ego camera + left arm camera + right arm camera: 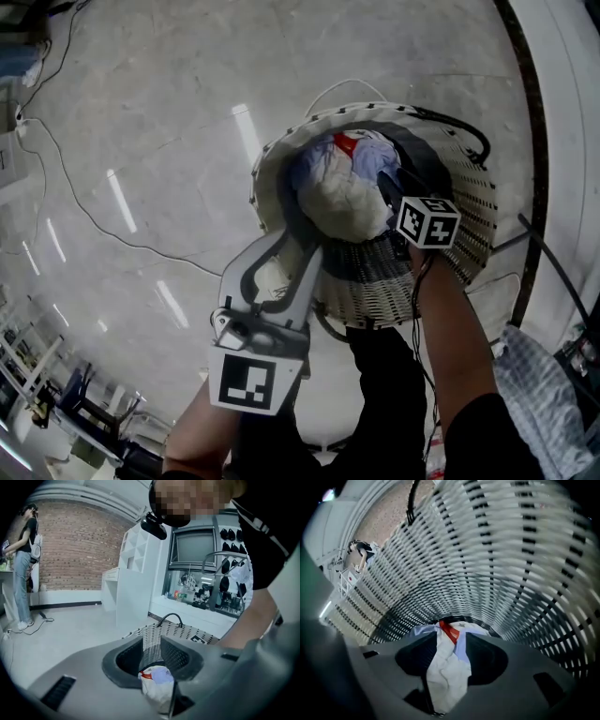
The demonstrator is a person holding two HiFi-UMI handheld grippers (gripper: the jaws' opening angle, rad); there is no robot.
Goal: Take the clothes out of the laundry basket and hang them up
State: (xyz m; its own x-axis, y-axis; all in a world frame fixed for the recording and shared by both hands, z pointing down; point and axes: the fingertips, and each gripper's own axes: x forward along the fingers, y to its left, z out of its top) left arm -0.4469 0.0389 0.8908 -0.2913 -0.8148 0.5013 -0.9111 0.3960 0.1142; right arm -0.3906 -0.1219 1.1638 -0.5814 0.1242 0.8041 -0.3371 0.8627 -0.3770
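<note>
Wicker laundry basket (pixel 469 211) holds a crumpled white garment (pixel 349 199); left gripper (pixel 294 247) and right gripper (pixel 452 641) both gape, unclamped, so a shallow bite risks dropping it

Brick wall (pixel 75 555), white shelving (pixel 136 573), glossy floor (pixel 169 112)

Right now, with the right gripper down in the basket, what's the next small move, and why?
Probably ease the right gripper slightly lower and close on the white garment. Its jaws stand apart inside the laundry basket, with the cloth bunched between them but not pinched. The left gripper is open by the near rim, holding nothing.
</note>
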